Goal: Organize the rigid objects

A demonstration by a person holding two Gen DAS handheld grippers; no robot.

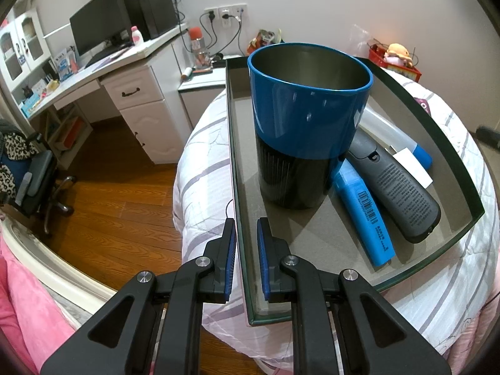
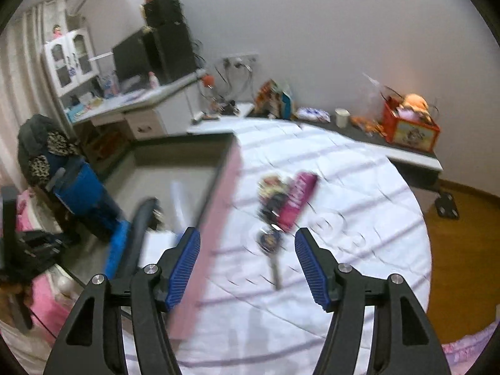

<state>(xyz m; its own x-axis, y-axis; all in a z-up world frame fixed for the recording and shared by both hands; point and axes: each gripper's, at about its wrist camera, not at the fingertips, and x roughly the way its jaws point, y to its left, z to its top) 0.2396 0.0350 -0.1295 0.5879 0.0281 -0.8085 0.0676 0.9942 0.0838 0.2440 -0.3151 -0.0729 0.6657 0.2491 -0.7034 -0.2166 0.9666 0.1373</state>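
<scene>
Striped bed (image 2: 359,187), shallow box (image 1: 406,93), pink packet (image 2: 298,198), key (image 2: 272,250)

A home bedroom: quilted bed (image 2: 328,162), computer desk (image 1: 103,72), wooden floor (image 1: 125,187).

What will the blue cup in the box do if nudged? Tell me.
The cup stands upright, tall for its base, so a push near the rim would probably tip it. Its glossy blue shell looks slippery for pads. The inside looks like metal and empty, so it is likely stiff and fairly light. The remote beside it, in the box, may block sliding that way.
</scene>
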